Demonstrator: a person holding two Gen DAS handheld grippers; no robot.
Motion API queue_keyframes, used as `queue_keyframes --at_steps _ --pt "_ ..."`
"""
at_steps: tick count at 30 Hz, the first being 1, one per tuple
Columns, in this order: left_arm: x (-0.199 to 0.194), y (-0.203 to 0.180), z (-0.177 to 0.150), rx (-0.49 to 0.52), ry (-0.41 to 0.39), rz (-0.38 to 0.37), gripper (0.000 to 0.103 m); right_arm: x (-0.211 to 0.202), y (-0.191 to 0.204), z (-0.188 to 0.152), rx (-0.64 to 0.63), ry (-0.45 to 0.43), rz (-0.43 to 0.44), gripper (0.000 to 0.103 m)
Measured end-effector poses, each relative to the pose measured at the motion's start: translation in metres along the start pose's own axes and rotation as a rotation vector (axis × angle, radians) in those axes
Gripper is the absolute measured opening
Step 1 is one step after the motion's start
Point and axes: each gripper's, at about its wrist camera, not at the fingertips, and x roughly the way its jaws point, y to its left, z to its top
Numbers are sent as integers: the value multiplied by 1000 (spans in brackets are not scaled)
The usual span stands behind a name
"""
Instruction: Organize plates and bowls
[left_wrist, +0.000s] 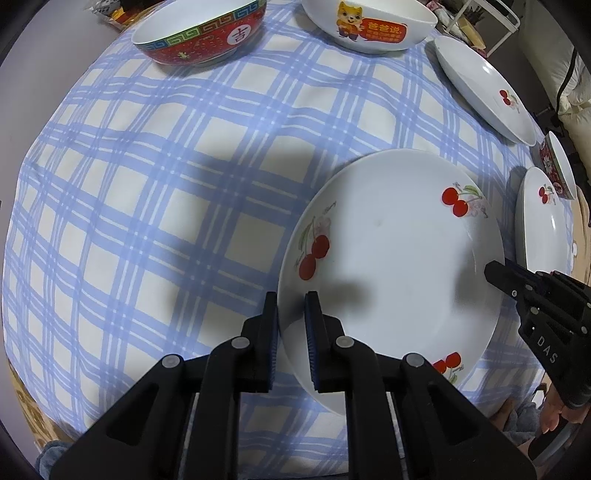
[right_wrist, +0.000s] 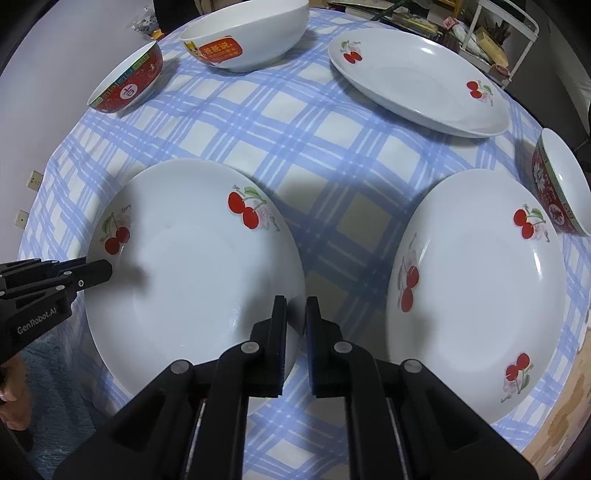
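My left hand-held gripper (left_wrist: 291, 306) and right hand-held gripper (right_wrist: 295, 310) both clenched on opposite rims of same cherry plate (right_wrist: 192, 280) — plate between them, low over tabletop (left_wrist: 147, 203).

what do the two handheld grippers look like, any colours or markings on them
Both are matte black plastic with angular linkage arms and round grey pivot pins. The left gripper and right gripper have flat fingers with ribbed blue pads. White lettering marks the bodies: "GenRobot.AI" on the left, "DAS" on the right. No cables show.
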Motion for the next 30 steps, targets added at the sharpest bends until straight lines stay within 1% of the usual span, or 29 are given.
queue_keyframes --at_steps 3,5,7,8,9,12,14,16,19,21,23,25,26,27,28,29,30 --pt "-4 -2 -3 -1 -5 8 14 1 4 0 -2 -4 -10 11" --pt "-10 -5 -4 18 -20 23 14 1 8 -1 -6 -8 -20 11" --pt "-23 -9 -6 34 -66 58 14 -3 10 -2 -16 -15 -35 11" --pt "-32 -11 -6 46 -104 84 14 -4 12 -3 -19 -19 -39 11" --pt "-39 -12 -7 51 -125 90 15 -8 12 -3 -22 -28 -39 11" --pt "-51 -17 -9 64 -152 89 15 -21 8 -4 -7 -61 -33 11" --pt "-59 -23 -10 86 -169 112 15 -31 2 -2 16 -81 -32 11" --pt "-66 -30 -10 101 -185 119 16 -42 -7 -2 39 -107 -49 11" --pt "-78 -40 -8 116 -201 113 19 -58 -26 -9 80 -147 -59 11" --pt "-81 -47 -6 145 -203 114 27 -67 -40 -10 120 -158 -74 11" --pt "-86 -56 -4 164 -208 114 31 -74 -53 -12 171 -160 -83 11" --pt "-90 -62 -4 171 -215 109 39 -83 -63 -13 195 -171 -91 12" --pt "-92 -67 -3 181 -221 106 46 -90 -69 -13 210 -188 -98 15" --pt "-94 -71 -2 190 -227 105 50 -93 -72 -13 218 -196 -102 20" --pt "-95 -76 -2 198 -231 108 51 -97 -76 -13 234 -209 -105 24" --pt "-98 -82 0 209 -238 110 52 -104 -83 -13 254 -223 -107 33" --pt "-99 -87 0 216 -241 108 53 -108 -87 -13 269 -236 -108 37"
